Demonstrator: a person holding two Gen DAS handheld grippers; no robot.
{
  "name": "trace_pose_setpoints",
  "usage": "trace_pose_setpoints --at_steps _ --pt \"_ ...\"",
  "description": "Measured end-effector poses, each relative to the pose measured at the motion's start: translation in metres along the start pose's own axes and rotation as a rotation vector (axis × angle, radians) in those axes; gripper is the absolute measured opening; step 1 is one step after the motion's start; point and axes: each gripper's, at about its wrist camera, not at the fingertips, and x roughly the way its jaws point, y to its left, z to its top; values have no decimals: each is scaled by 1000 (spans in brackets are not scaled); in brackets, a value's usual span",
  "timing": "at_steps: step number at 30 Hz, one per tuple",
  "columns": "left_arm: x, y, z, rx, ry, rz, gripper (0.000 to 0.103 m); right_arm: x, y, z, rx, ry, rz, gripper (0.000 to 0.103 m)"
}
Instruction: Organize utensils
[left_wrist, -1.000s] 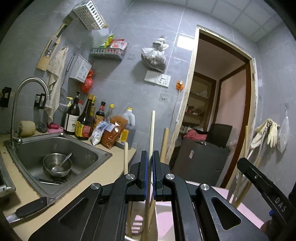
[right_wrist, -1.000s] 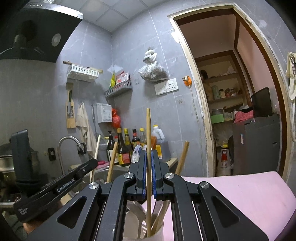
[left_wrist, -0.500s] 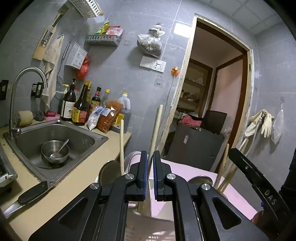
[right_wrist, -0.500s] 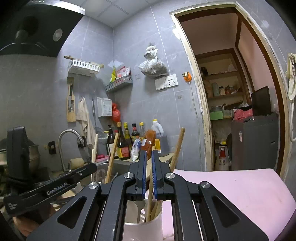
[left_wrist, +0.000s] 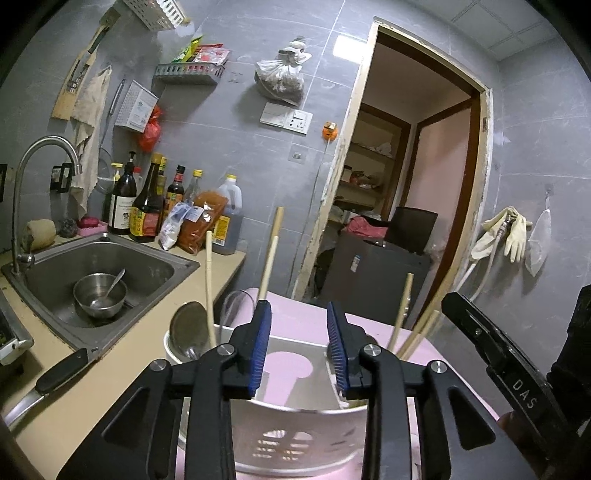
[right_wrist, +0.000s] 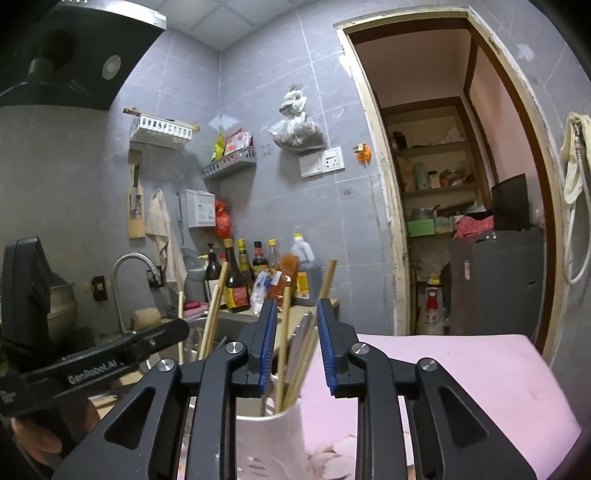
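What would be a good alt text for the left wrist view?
The left claw, opening with nothing between its pads, hovers over a white utensil holder holding chopsticks and a ladle. A steel sink with a bowl lies left.

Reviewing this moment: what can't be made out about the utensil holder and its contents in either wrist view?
- Utensil holder base: left wrist view, cut off by the bottom edge and hidden behind the left gripper, whose fingers are opening with nothing between them.
- Chopsticks' lower ends: right wrist view, hidden inside the holder, behind the opening right gripper.
- Ladle handle: left wrist view, hidden inside the holder.
- Bottle labels: too small to read.
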Motion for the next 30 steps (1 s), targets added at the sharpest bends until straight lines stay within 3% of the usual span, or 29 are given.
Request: trace_pose_setpoints --at_steps 5,10,12,16,19,21,22,30 --pt "-8 -14 -1 35 14 -5 38 -16 -11 2 5 6 -37 28" --pt "-12 -29 -6 70 46 -8 43 -34 -23 3 11 19 -73 39" --pt "-13 -34 -10 75 62 -13 53 -41 -27 2 11 25 -84 44" --pt "-17 -43 -18 76 92 -22 57 -57 -34 1 5 38 -114 52" --pt "-20 -50 -23 88 108 -29 68 -66 -39 1 11 51 -138 66" --pt "-24 -53 -28 89 121 -37 87 -75 -45 0 33 61 -152 76" --pt "-26 -55 -30 95 121 -40 90 -78 -46 0 36 65 -155 78" --pt "-39 -65 -44 126 134 -32 98 -106 -51 -4 25 96 -184 100"
